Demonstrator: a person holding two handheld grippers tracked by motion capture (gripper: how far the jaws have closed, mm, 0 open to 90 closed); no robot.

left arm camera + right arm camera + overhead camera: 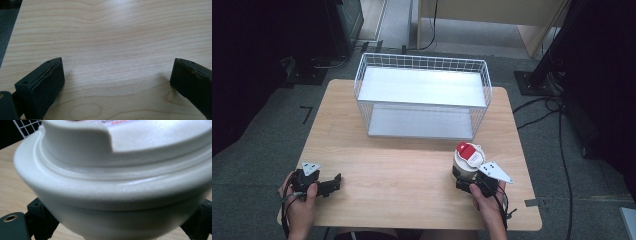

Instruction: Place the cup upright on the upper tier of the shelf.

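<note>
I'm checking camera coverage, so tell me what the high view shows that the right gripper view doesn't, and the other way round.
High view alone: the whole table, the full wire basket, the left gripper with jaws apart on bare wood, and the person's hands. Right gripper view alone: the cup's rim and lid step up close, with the right gripper jaws flanking its base. Both: cup, tabletop, basket mesh.

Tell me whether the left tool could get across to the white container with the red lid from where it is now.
Probably yes. The left tool is open over bare table, with nothing between it and the container. But the right tool already brackets its near side.
</note>
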